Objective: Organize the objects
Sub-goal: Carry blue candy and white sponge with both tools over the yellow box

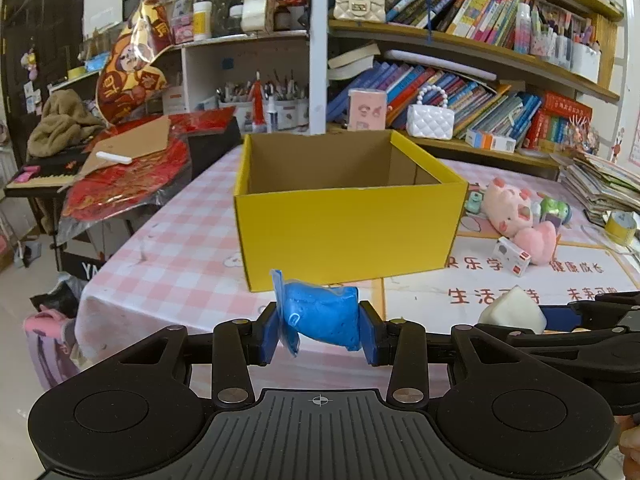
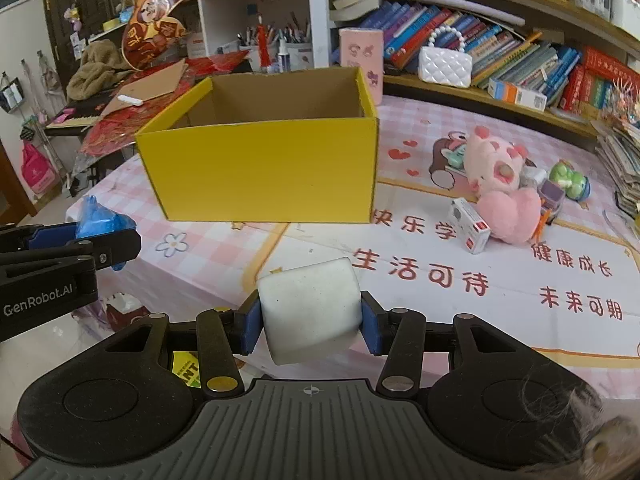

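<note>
The left tool pinches a soft blue lump sealed in clear crinkled plastic, its blue pads pressed into both ends so the lump bulges between them. The right tool clamps a white spongy block with rounded edges, squeezed slightly between its pads. Both things hang above the near edge of the surface, just short of an open yellow cardboard box with a plain brown inside. The surface wears a pink-and-white checked cloth printed with red characters. Right of the box lie a fluffy pink plush pig and a small white-and-red carton.
</note>
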`<state>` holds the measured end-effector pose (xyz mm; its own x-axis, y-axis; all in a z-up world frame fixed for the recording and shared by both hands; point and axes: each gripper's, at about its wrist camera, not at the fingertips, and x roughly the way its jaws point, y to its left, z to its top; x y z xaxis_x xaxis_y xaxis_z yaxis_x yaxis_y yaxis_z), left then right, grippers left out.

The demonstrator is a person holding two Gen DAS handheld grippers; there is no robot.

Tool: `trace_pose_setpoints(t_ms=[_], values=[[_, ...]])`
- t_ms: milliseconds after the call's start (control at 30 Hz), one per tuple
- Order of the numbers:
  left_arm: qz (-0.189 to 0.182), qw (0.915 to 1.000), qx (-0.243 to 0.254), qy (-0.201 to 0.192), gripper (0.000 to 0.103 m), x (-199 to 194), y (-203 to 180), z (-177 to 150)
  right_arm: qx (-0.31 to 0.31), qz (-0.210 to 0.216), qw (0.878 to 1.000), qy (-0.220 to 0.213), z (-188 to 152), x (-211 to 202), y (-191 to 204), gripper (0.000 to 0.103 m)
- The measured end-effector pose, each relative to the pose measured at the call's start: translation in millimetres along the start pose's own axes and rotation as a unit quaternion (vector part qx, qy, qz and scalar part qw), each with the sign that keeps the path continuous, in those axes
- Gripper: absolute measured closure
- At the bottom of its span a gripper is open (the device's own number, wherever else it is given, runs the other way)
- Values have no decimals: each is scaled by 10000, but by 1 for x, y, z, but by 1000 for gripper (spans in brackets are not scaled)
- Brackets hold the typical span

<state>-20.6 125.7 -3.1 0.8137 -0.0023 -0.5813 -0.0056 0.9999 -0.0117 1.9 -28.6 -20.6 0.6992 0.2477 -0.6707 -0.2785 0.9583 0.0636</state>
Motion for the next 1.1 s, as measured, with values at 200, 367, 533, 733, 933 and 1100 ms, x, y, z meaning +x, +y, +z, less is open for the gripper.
trace_pose_setpoints(t_ms=[200,367,533,733,933,1100], values=[[-97,9997,-118,-169,64,-4,12,12,147,-99,9997,-177,9,-5,3,57],[-185,9992,-149,-315,64,3,16,31,227,-152,9989,-372,28,-6,1,57],[-128,9983,-210,-533,64,15,19,53,140,-190,9975,-672,55,-1,-5,57],[-45,9974,-275,-670,64,35,25,78,-91,-155,9956,-922,92,22,-11,57],[55,9974,-336,-633,64,69,25,99,-554,-11,9928,-1063,125,53,-13,57],[137,9978,-326,-556,64,101,23,116,-1181,136,9873,-1053,146,86,-14,57]])
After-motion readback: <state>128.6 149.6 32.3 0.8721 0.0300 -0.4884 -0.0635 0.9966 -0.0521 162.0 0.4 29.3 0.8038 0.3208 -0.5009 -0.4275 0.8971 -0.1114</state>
